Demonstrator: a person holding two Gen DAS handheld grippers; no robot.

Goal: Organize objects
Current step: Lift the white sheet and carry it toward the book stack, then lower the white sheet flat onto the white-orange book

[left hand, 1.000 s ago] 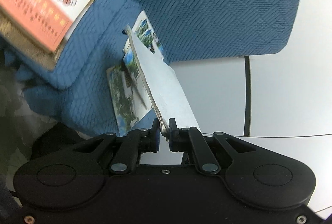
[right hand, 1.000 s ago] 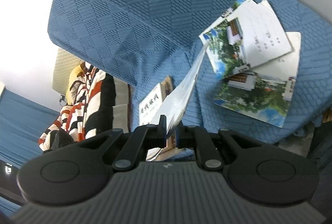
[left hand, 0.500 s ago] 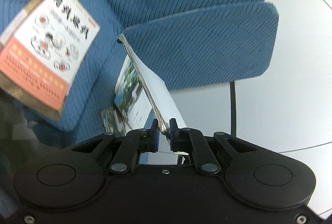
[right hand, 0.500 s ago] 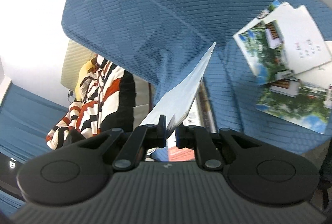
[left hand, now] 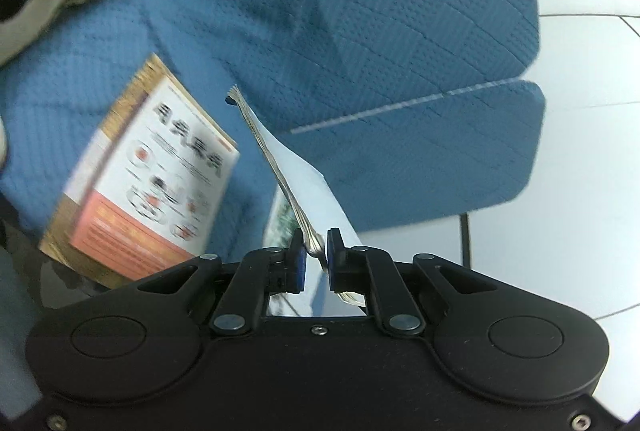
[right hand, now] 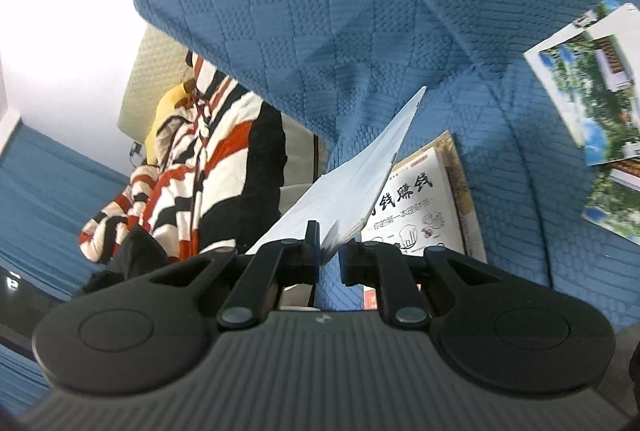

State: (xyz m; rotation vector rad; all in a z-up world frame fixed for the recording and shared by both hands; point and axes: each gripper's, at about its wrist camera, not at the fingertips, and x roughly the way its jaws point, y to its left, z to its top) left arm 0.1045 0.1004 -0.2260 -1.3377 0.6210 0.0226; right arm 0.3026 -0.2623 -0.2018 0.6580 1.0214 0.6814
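My left gripper (left hand: pixel 316 245) is shut on the lower edge of a thin white-covered booklet (left hand: pixel 308 183), which rises edge-on toward the sofa. My right gripper (right hand: pixel 330 243) is shut on a thin white booklet (right hand: pixel 360 191) too; it looks like the same one, held up in the air. Beneath it, a book with a white and orange cover (left hand: pixel 152 187) (right hand: pixel 416 207) lies on the blue sofa seat (left hand: pixel 224 43). Two picture magazines (right hand: pixel 592 83) lie overlapped on the seat at the right of the right wrist view.
The blue quilted backrest (right hand: pixel 320 11) fills the top of the right wrist view. A red, white and black striped garment (right hand: pixel 200 159) lies beside the sofa. White tiled floor (left hand: pixel 580 191) lies past the sofa's arm (left hand: pixel 420 171).
Both grippers have carried the booklet sideways along the sofa, away from the picture magazines. The white and orange book has come to sit under the booklet. Both grips are unchanged.
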